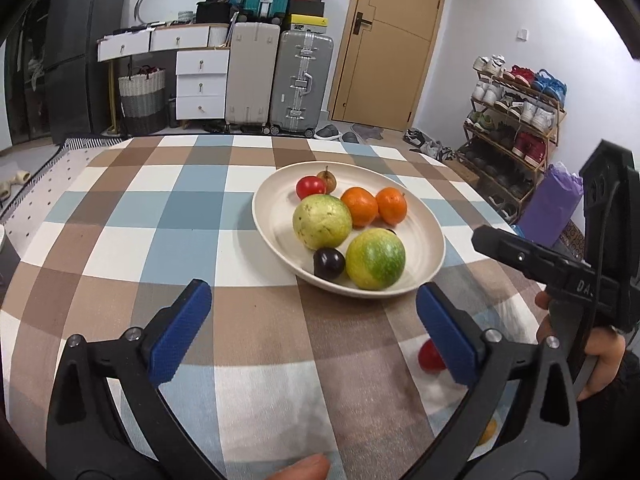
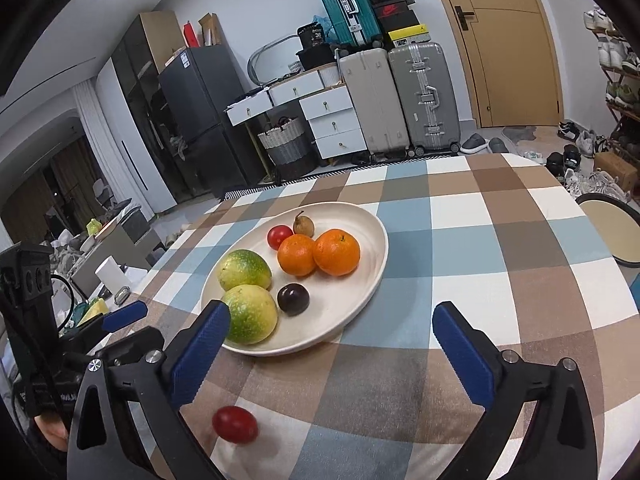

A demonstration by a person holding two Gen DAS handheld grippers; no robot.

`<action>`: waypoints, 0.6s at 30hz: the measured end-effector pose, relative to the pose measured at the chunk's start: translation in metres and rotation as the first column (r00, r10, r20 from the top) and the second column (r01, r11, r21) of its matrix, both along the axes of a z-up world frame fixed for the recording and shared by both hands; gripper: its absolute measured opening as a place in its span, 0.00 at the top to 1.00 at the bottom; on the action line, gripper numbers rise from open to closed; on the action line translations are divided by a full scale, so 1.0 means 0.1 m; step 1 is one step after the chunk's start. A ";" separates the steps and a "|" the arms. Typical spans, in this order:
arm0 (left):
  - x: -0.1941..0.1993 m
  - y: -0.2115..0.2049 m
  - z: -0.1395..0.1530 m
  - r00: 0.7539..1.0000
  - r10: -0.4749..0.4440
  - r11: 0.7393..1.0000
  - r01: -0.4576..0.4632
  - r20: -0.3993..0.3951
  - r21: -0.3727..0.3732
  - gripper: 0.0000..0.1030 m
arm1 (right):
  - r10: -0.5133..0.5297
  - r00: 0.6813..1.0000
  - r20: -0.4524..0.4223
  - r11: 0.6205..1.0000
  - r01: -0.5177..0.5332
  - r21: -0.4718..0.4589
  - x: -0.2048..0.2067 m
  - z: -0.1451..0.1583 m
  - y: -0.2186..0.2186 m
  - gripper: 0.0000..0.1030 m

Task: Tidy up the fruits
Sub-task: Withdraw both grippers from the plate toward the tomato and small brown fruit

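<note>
A cream plate [image 1: 276, 216] [image 2: 360, 300] on the checked tablecloth holds two green-yellow fruits [image 1: 322, 221] [image 2: 244, 269], two oranges [image 1: 360, 205] [image 2: 336, 252], a dark plum [image 1: 329, 263] [image 2: 293, 299], a red tomato [image 1: 311, 187] [image 2: 279, 236] and a small brown fruit [image 1: 327, 179] [image 2: 303, 224]. A loose red tomato [image 1: 430, 357] [image 2: 235, 424] lies on the cloth near the front. My left gripper [image 1: 314, 330] is open and empty, short of the plate. My right gripper [image 2: 330, 344] is open and empty, just before the plate; it also shows in the left wrist view [image 1: 532, 258].
A yellow object [image 1: 489, 432] peeks out at the table's front right edge. A round stool [image 2: 608, 232] stands right of the table. Suitcases [image 1: 300, 80], drawers [image 1: 200, 80] and a shoe rack [image 1: 516, 120] line the far wall.
</note>
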State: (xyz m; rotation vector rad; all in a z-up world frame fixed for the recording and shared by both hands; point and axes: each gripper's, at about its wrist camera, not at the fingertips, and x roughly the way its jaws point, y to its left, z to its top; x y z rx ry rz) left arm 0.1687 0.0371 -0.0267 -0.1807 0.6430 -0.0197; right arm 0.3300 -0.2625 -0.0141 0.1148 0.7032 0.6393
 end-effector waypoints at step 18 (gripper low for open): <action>-0.56 -0.19 0.03 1.000 -0.001 0.998 0.000 0.019 0.068 0.01 | 0.030 0.999 0.016 0.999 -0.030 -0.023 -0.58 0.02 -0.20 0.00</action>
